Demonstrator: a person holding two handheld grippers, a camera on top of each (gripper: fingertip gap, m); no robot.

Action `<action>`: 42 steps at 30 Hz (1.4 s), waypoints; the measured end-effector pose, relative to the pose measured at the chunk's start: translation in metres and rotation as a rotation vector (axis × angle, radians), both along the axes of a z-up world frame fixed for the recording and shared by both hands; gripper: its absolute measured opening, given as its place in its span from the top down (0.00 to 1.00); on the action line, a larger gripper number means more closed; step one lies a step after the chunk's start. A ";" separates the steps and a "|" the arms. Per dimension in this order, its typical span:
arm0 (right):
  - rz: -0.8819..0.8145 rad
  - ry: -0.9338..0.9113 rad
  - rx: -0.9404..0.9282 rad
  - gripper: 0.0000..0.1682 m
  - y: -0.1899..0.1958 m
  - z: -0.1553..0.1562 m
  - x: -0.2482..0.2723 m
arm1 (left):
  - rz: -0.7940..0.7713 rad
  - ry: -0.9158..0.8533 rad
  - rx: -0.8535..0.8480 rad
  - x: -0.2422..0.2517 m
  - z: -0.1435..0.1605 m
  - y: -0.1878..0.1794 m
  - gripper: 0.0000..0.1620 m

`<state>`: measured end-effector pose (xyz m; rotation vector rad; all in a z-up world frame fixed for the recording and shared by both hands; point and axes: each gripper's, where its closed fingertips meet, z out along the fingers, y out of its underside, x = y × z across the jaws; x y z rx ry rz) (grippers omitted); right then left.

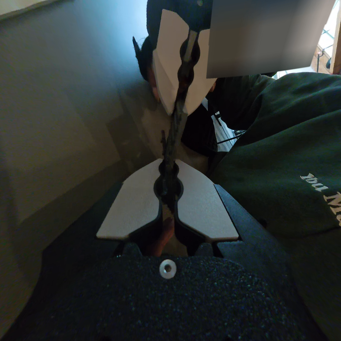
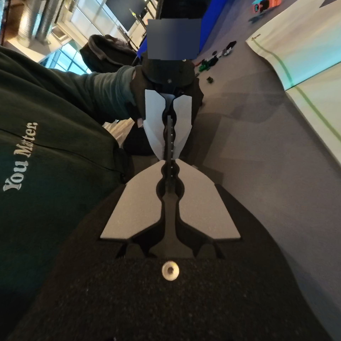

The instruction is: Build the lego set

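Pinching one dark lego strip point(image 2: 170, 145) between them, the left tool point(image 1: 168, 166) and right tool point(image 2: 170, 164) leave loose pieces point(image 2: 208, 63) unbuilt on the floor point(image 2: 258, 147).

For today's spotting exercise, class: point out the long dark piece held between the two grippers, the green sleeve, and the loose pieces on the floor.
long dark piece point(image 2: 170, 140): right wrist view, its studded edge.
green sleeve point(image 2: 103, 92): right wrist view, forearm.
loose pieces point(image 2: 206, 65): right wrist view, the green cluster on the floor.

Two grippers, left gripper point(image 1: 168, 162) and right gripper point(image 2: 170, 162), share one dark lego strip point(image 2: 170, 140); one person's sleeve point(image 2: 103, 92).
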<state>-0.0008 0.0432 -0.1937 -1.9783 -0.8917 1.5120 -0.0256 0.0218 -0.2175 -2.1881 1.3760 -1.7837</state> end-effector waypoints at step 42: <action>0.068 0.104 -0.066 0.94 -0.015 0.018 0.003 | -0.010 -0.176 -0.077 0.005 0.033 -0.002 0.97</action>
